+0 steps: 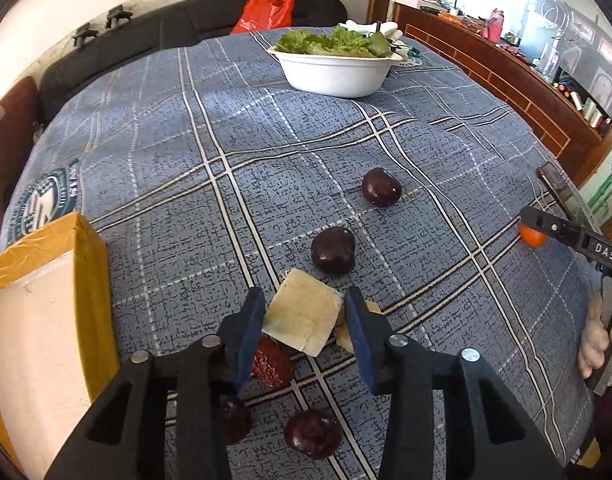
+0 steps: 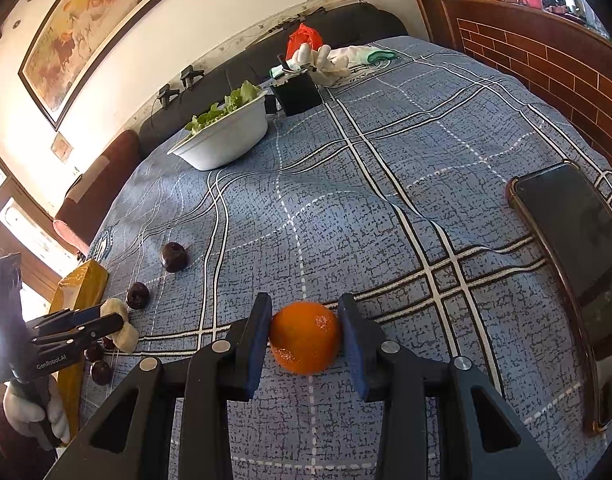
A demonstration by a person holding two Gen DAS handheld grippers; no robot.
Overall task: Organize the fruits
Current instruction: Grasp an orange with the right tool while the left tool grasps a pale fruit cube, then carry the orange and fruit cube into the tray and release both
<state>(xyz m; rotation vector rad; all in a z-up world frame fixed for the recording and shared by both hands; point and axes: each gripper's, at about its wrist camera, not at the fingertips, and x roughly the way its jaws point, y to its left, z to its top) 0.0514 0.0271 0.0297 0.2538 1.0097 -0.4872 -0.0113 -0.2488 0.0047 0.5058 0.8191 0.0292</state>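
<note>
My left gripper [image 1: 305,306] is open around a pale square slice [image 1: 302,322] lying on the blue plaid tablecloth [image 1: 186,184]. A red dried fruit [image 1: 272,366] lies under its left finger. Several dark plums lie around it: two ahead [image 1: 333,250] [image 1: 381,186], two below [image 1: 313,433] [image 1: 236,420]. My right gripper [image 2: 305,314] is open with an orange [image 2: 305,337] between its fingers, resting on the cloth; its left pad touches the orange, the right pad stands just off it. The right gripper also shows in the left wrist view [image 1: 540,226].
A white bowl of lettuce [image 1: 333,74] stands at the far side. A yellow-taped box [image 1: 46,300] is at the left edge. A phone [image 2: 574,248] lies at the right. A black box [image 2: 297,94], white gloves [image 2: 326,58] and a red bag [image 1: 266,8] are at the back.
</note>
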